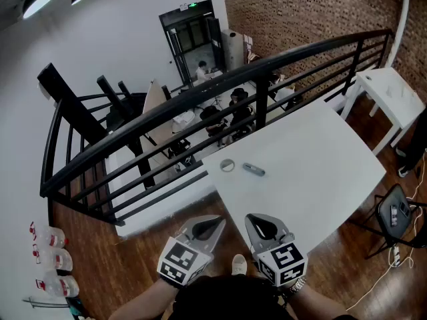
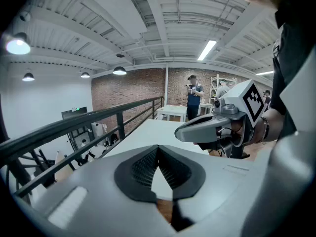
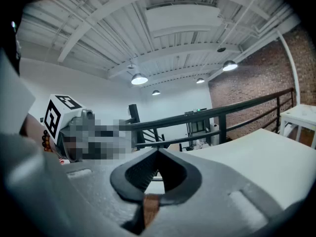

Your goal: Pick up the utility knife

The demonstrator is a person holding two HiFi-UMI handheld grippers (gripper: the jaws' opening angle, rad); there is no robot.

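The grey utility knife (image 1: 253,170) lies on the white table (image 1: 320,172), towards its far left corner. Both grippers hang close to the person's body, short of the table's near edge and well back from the knife. My left gripper (image 1: 215,223) is shut with nothing between its jaws; in its own view the tips (image 2: 158,147) meet. My right gripper (image 1: 251,218) is shut and empty too, its tips (image 3: 158,152) meeting in the right gripper view. From the left gripper view the right gripper (image 2: 180,132) shows at the right. The knife is hidden in both gripper views.
A roll of tape (image 1: 227,165) lies just left of the knife. A black railing (image 1: 200,95) runs behind the table over a lower floor. A second white table (image 1: 390,92) stands at the far right; a black chair (image 1: 397,215) sits by the near right. People stand far off (image 2: 195,100).
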